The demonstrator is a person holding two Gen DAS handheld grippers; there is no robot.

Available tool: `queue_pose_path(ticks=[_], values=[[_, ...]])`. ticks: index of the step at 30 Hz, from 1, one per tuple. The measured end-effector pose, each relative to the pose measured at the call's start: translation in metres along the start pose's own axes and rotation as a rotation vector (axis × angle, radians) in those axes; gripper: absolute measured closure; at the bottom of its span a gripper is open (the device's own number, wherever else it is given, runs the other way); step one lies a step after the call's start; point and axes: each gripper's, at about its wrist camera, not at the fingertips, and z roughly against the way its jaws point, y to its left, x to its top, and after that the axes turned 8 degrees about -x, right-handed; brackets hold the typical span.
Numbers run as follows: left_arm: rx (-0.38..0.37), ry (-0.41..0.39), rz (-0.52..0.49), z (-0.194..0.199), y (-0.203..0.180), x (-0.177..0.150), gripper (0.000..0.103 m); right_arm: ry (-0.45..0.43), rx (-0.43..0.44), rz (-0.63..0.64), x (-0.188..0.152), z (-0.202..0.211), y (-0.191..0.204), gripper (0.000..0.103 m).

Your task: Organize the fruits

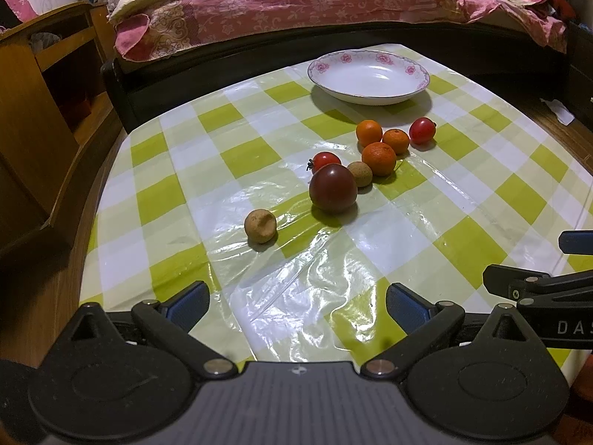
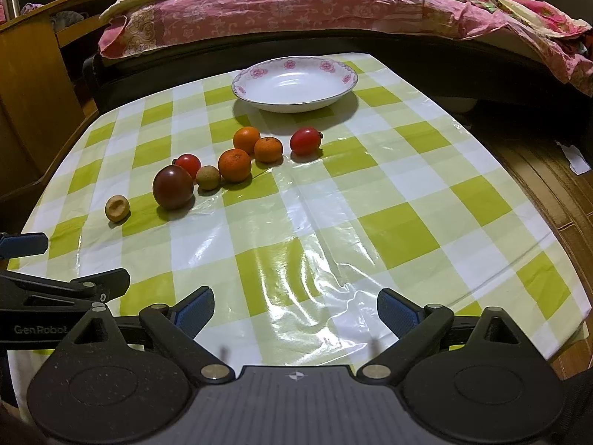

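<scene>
Eight fruits sit loose on the bench (image 2: pixel 370 193), none yet in the flowered dish (image 2: pixel 294 83) at the far side: three mandarins (image 2: pixel 234 165), two cherry tomatoes, a big dark tomato (image 2: pixel 173 187), two brownish longans. The oblong cherry tomato (image 2: pixel 305 141) lies on its side nearest the dish, long axis roughly left-right, stem end to the right. I'd start there, closing across its short width and squeezing softly since it looks squishy. Both the right gripper (image 2: pixel 295 309) and left gripper (image 1: pixel 296 306) hover over the near edge, fingers spread wide, holding nothing.
</scene>
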Motion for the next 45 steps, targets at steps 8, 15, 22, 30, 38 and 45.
queue_pose_path(ticks=[8, 15, 22, 30, 38, 45], values=[[0.0, 0.0, 0.0, 0.0, 0.0, 0.001, 0.0, 0.0, 0.01, 0.003, -0.002, 0.0, 0.002, 0.014], [0.0, 0.0, -0.002, 0.0, -0.001, 0.001, 0.0, 0.005, 0.018, 0.002, -0.001, 0.0, 0.001, 0.015], [0.002, -0.002, -0.01, 0.001, -0.002, 0.002, 0.0, 0.01, 0.023, 0.002, -0.001, 0.001, 0.004, 0.016], [0.006, -0.017, -0.014, 0.006, -0.002, 0.004, 0.0, 0.007, 0.03, 0.007, -0.002, 0.001, 0.004, 0.017], [0.024, -0.044, -0.047, 0.013, 0.002, 0.013, 0.001, 0.002, 0.075, 0.019, 0.006, 0.004, 0.007, 0.019], [0.001, -0.044, -0.065, 0.006, 0.022, 0.026, 0.002, -0.006, 0.12, 0.096, 0.025, -0.004, 0.022, 0.022]])
